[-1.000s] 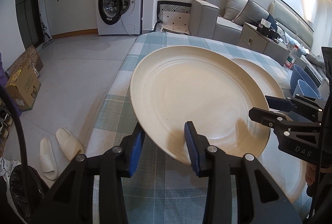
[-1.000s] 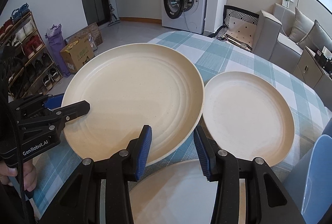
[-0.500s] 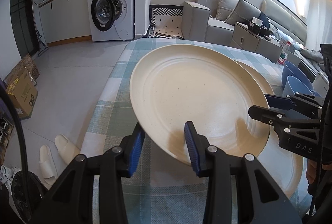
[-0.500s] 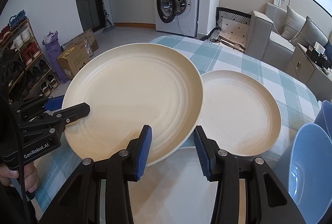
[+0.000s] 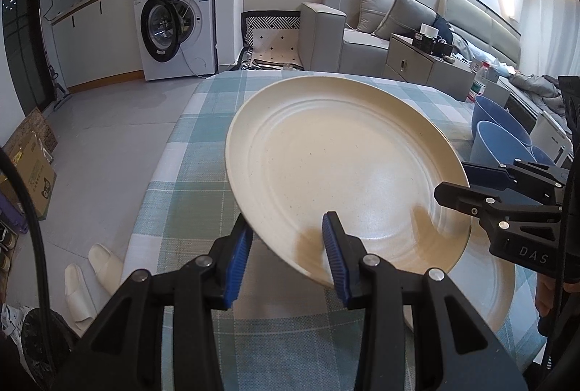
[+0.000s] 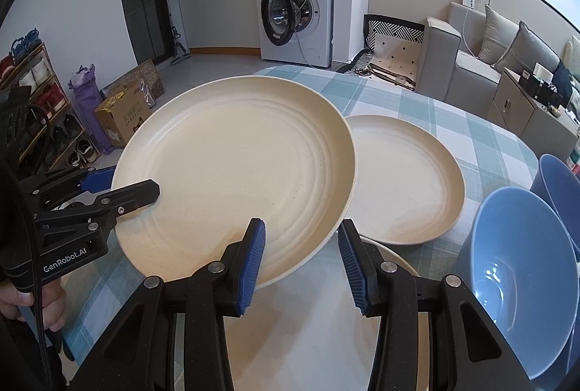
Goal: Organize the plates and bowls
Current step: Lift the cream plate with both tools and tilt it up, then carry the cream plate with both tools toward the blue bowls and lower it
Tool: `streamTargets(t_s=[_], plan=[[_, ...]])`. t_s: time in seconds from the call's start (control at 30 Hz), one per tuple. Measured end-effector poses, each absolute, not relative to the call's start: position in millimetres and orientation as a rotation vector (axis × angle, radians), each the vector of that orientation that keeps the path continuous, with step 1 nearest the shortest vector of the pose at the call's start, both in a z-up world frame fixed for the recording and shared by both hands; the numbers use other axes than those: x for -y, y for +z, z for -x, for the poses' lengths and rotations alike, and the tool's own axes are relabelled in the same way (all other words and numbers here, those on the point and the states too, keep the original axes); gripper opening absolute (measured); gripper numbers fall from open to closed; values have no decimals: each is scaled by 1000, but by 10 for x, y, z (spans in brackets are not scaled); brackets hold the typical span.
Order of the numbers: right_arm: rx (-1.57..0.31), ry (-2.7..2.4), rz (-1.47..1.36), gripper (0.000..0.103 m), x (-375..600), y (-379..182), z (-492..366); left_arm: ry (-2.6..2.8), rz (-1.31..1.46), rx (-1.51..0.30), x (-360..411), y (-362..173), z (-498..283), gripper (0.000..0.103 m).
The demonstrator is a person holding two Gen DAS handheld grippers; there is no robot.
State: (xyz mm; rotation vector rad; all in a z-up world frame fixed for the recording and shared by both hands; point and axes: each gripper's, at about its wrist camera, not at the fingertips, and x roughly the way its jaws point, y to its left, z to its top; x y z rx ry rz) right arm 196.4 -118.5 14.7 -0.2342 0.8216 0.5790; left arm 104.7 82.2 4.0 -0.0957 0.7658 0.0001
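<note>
Left wrist view: the left tool (image 5: 286, 246) clamps the near rim of the large cream ridged plate (image 5: 337, 169), held tilted above the checked-cloth worktop (image 5: 188, 169); the right tool (image 5: 467, 184) grips its right rim.

Right wrist view: the right tool (image 6: 301, 256) pinches the plate's (image 6: 235, 169) edge above another cream plate (image 6: 308, 318). A smaller cream plate (image 6: 402, 177) and blue bowls (image 6: 518, 278) sit beside.

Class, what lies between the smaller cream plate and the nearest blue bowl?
Only bare checked tablecloth separates smaller cream plate and blue bowl, per the right wrist view.
</note>
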Motion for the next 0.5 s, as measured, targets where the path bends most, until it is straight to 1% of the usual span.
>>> streamTargets(t_s=[0.5], plan=[[-831, 533, 198, 44, 1470, 135, -1788, -55, 46, -781, -578, 44, -1042, 39]])
